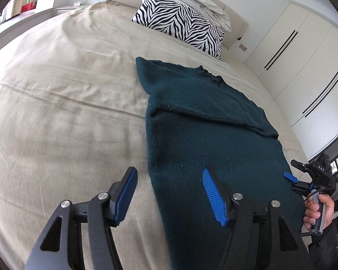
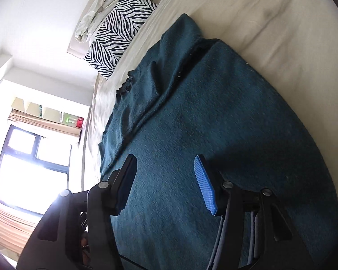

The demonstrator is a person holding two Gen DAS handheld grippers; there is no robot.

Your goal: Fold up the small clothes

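Observation:
A dark teal knitted sweater [image 1: 202,139] lies flat on the beige bed [image 1: 67,112], its collar toward the pillows and one sleeve folded across its body. My left gripper [image 1: 169,172] is open over the sweater's near left edge, one finger above the sheet and the other above the knit, with nothing pinched. In the right wrist view the sweater [image 2: 214,123] fills the middle, and my right gripper [image 2: 165,158] hovers open above it, gripping nothing. The right gripper [image 1: 291,177] also shows in the left wrist view at the sweater's right edge, held by a hand [image 1: 315,211].
A zebra-print pillow [image 1: 180,22] and crumpled white bedding [image 1: 198,0] lie at the head of the bed. White wardrobe doors [image 1: 304,67] stand to the right of the bed. A bright window [image 2: 33,162] is beyond the bed's far side.

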